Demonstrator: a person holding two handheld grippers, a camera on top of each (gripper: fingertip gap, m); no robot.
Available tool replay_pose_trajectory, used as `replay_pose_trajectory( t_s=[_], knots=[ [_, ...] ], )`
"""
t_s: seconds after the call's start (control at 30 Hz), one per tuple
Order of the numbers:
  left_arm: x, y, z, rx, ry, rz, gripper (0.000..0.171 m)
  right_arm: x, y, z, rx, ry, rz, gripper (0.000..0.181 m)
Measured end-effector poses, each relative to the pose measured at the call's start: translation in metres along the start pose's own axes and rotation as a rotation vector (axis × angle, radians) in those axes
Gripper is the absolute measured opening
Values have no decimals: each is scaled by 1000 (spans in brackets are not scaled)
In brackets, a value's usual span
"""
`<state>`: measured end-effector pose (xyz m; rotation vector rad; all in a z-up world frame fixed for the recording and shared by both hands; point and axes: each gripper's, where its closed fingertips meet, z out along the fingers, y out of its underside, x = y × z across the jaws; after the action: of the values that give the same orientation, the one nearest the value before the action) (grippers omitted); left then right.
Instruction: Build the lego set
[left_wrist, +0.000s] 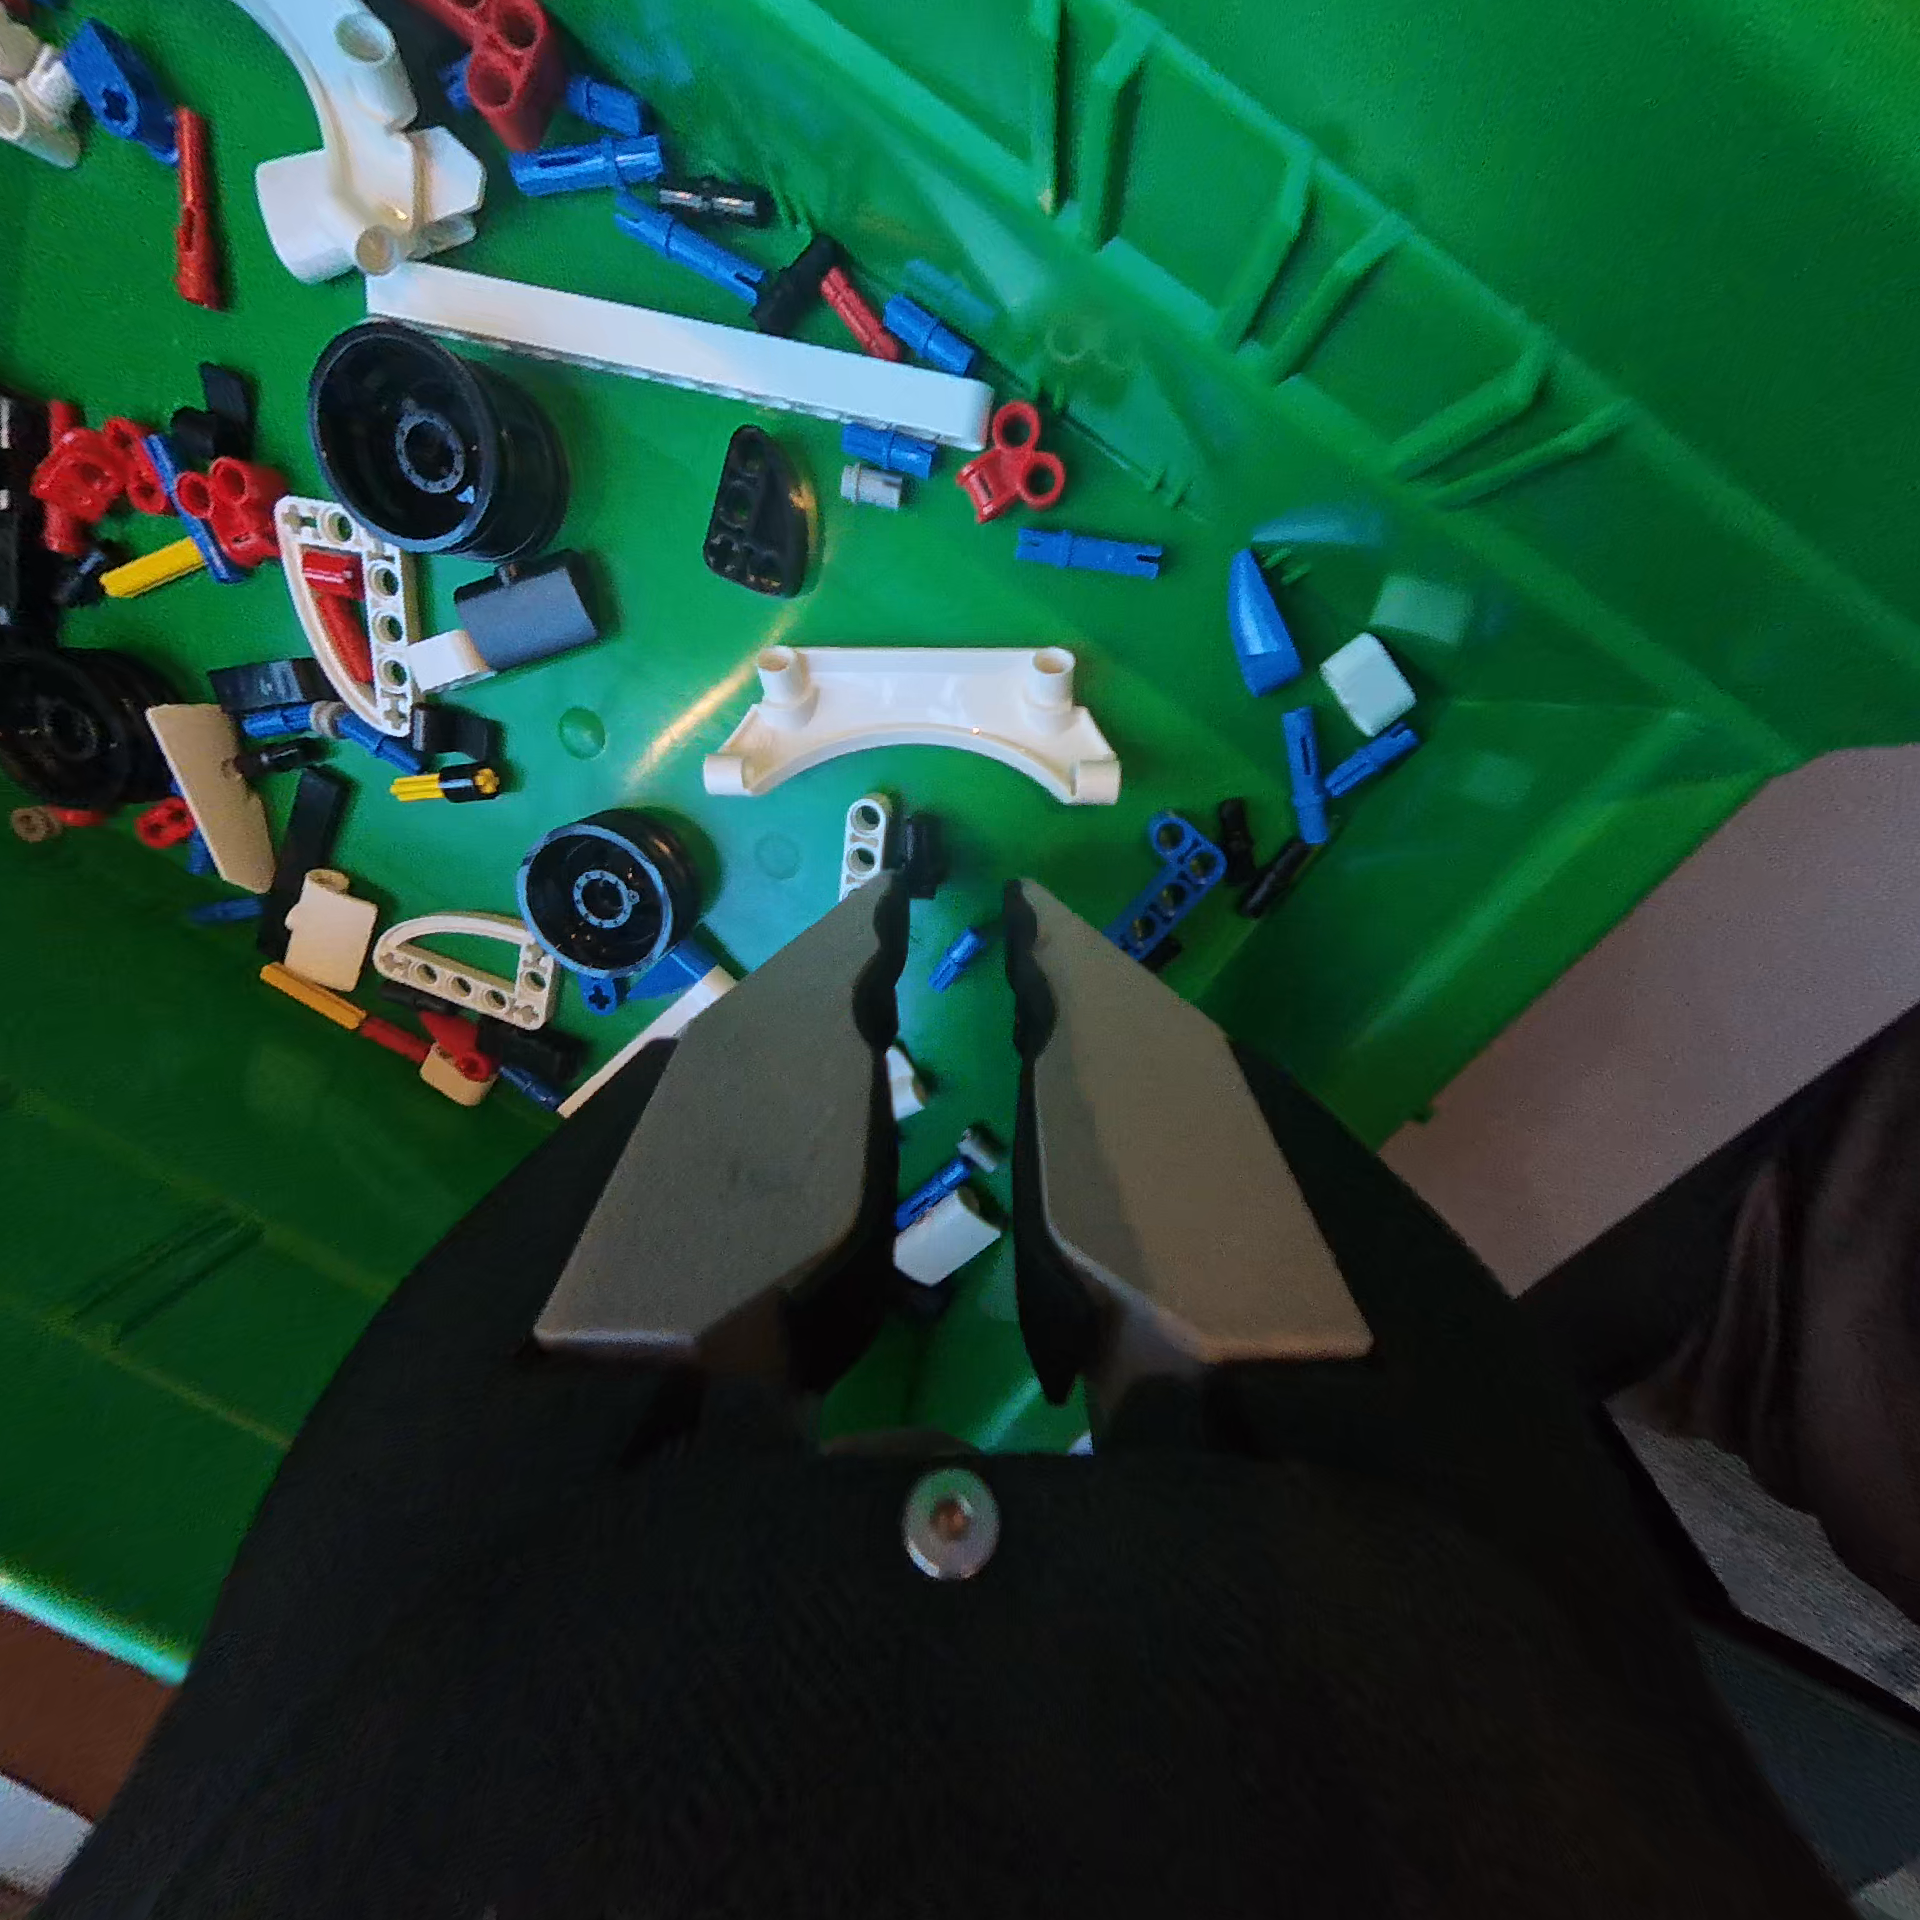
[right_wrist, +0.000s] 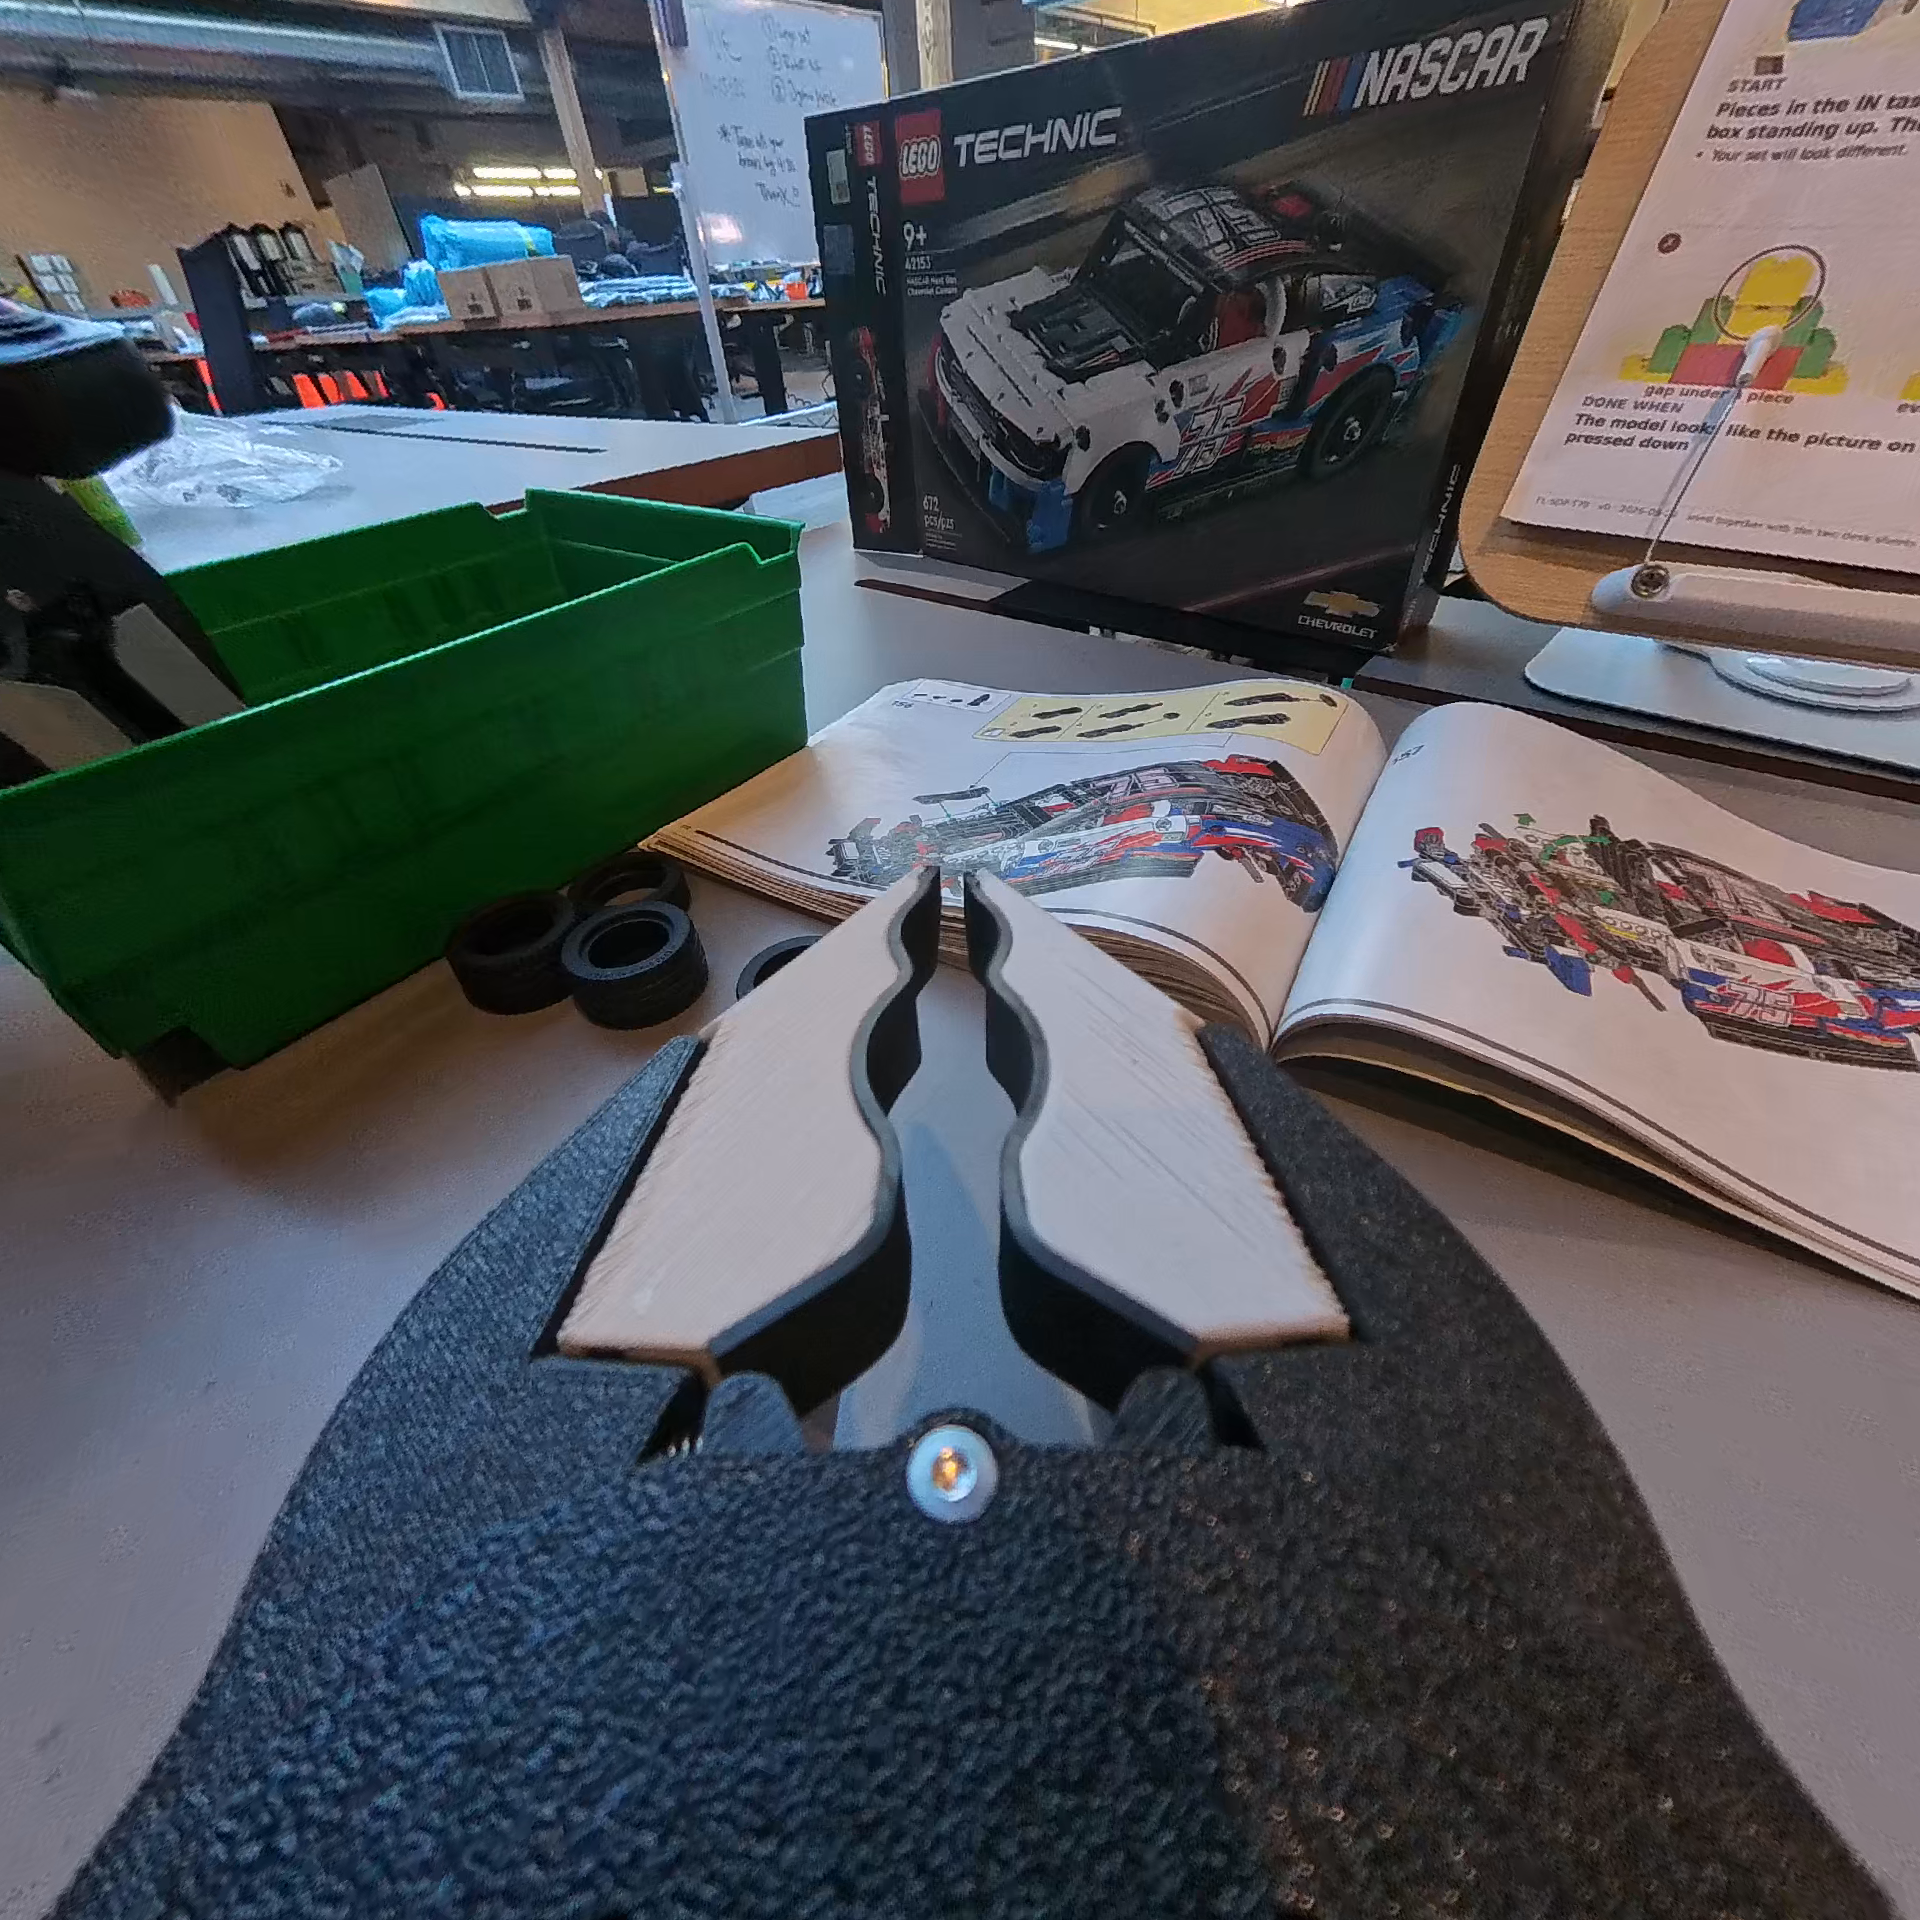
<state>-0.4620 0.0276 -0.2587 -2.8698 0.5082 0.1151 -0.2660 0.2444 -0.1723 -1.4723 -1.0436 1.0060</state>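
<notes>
A green bin (left_wrist: 1351, 312) holds several loose Lego pieces: a white arch piece (left_wrist: 914, 717), a long white beam (left_wrist: 675, 343), two black wheels (left_wrist: 436, 436) (left_wrist: 613, 894), and blue pins and red connectors. My left gripper (left_wrist: 954, 899) hovers over the bin, open by a small gap and empty. A small blue pin (left_wrist: 956, 956) lies below, between the fingers. My right gripper (right_wrist: 951, 883) is shut and empty, low over the table, pointing at the open instruction booklet (right_wrist: 1351, 935). The bin also shows in the right wrist view (right_wrist: 416, 779).
Several black tyres (right_wrist: 634, 961) lie on the table between the bin and the booklet. The Lego box (right_wrist: 1195, 312) stands behind the booklet. A sheet on a stand (right_wrist: 1766, 260) is at the back right. Bare table surface lies in front of the bin.
</notes>
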Motion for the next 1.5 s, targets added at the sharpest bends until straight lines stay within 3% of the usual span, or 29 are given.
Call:
replay_pose_trajectory(
  t_s=[0.13,0.3,0.53,0.67,0.8,0.93,1.03,1.1,1.2,1.37,1.43,1.5],
  knots=[
    [-20,8,6,-67,-69,-17,16,0,0,0,0,-1,0,4],
    [-22,5,5,-38,30,-86,26,0,0,0,0,-2,1,4],
    [-14,0,7,-23,36,-15,25,0,1,1,-8,-7,4,4],
    [-9,-8,10,1,54,-21,7,-1,1,1,-5,-6,2,4],
    [-14,-4,8,-23,11,-5,6,-1,1,1,-7,-10,1,4],
    [-38,-6,-24,18,-120,-79,6,-1,1,1,-8,-9,-3,4],
    [-45,-39,-73,212,-203,-133,5,-2,2,1,-11,-9,-7,4],
    [-26,-78,-103,387,-179,-116,5,-3,2,2,-14,-11,-7,4],
    [35,-137,-122,565,-46,-24,5,-4,2,3,-19,-9,-15,4],
    [132,-194,-90,575,101,71,5,-3,0,1,-4,7,-30,4],
    [159,-202,-66,539,136,79,5,-2,0,0,-3,13,-34,4],
    [166,-203,-36,489,80,91,5,-2,-1,-2,1,15,-41,4]
  ],
)
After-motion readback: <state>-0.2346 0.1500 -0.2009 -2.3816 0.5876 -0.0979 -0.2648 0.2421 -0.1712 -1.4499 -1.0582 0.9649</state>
